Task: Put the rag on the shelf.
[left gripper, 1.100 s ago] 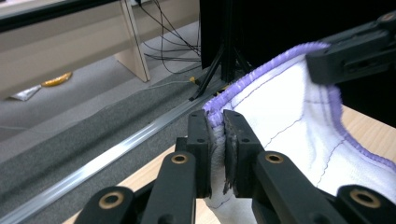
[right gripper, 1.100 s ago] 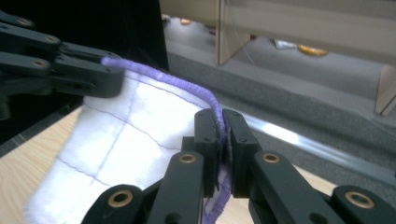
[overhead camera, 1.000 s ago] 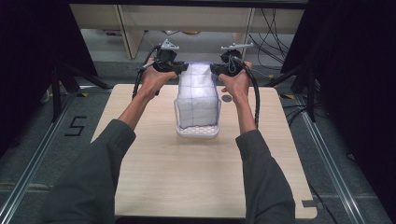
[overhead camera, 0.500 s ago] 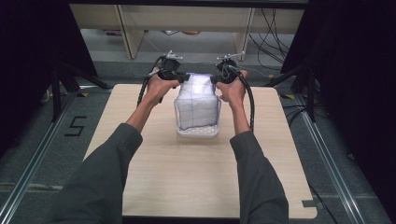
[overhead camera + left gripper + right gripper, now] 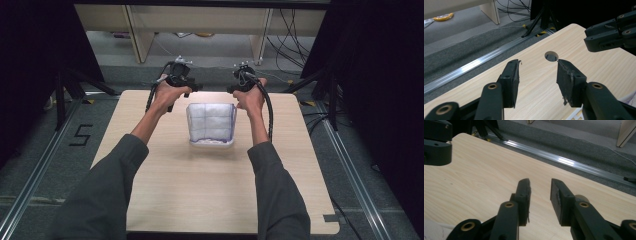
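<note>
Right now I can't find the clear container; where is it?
In the high view, the clear container stands mid-table, between the left gripper and right gripper.

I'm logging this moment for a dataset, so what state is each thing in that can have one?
Left tool: open, empty, raised over the table's far edge.
Right tool: open, empty, raised over bare table.
Clear plastic container: upright on the table, between the hands, touched by neither tool; white padded contents inside.
Round hole in tabletop: uncovered.
</note>
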Demonstrator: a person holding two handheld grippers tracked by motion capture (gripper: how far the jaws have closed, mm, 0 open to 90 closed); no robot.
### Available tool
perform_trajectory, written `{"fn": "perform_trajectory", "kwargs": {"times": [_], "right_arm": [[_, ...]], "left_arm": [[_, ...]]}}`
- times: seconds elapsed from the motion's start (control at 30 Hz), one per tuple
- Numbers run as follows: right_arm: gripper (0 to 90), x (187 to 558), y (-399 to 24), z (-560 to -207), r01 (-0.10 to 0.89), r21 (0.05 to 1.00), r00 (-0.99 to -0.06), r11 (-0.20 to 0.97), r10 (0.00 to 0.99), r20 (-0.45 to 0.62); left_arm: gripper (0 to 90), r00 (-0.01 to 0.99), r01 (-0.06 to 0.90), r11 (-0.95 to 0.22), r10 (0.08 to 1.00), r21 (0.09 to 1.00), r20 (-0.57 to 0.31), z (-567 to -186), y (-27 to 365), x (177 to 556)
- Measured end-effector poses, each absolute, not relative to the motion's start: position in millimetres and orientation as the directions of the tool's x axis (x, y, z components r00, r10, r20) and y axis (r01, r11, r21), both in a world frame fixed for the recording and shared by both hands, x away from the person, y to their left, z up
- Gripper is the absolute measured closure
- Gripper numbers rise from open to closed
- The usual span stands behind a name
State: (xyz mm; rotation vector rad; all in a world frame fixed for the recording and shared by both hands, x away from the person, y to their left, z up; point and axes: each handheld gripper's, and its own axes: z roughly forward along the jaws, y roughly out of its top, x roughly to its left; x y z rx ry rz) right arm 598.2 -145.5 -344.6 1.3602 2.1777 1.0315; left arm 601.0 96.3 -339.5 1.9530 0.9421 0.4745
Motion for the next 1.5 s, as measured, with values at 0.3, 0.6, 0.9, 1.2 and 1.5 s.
{"fn": "perform_trajectory", "kwargs": {"times": [0.3, 0.6, 0.9, 1.2, 1.5], "right_arm": [[59.3, 592.4, -154.3, -335.8, 0.614, 0.750, -0.438, 0.244, 0.896, 0.067], [53.0, 583.5, -168.4, -327.9, 0.593, 0.765, -0.467, 0.251, 0.882, 0.072], [44.3, 559.5, -177.6, -322.4, 0.584, 0.781, -0.500, 0.221, 0.856, 0.131], [41.4, 536.5, -181.0, -317.7, 0.558, 0.798, -0.536, 0.228, 0.833, 0.137], [40.6, 513.3, -180.3, -316.5, 0.525, 0.814, -0.582, 0.247, 0.803, 0.131]], "left_arm": [[44.1, 0.628, 0.456, -0.299, 0.775, 0.838, -0.066, -336.6, 108.8, 592.9], [36.3, 0.595, 0.515, -0.253, 0.793, 0.819, -0.129, -335.2, 136.8, 583.7], [33.5, 0.598, 0.518, -0.216, 0.783, 0.827, -0.170, -331.0, 153.6, 562.8], [29.8, 0.631, 0.514, -0.202, 0.748, 0.834, -0.207, -333.3, 167.3, 531.1], [29.2, 0.637, 0.490, -0.195, 0.746, 0.850, -0.196, -343.6, 175.4, 501.2]]}}
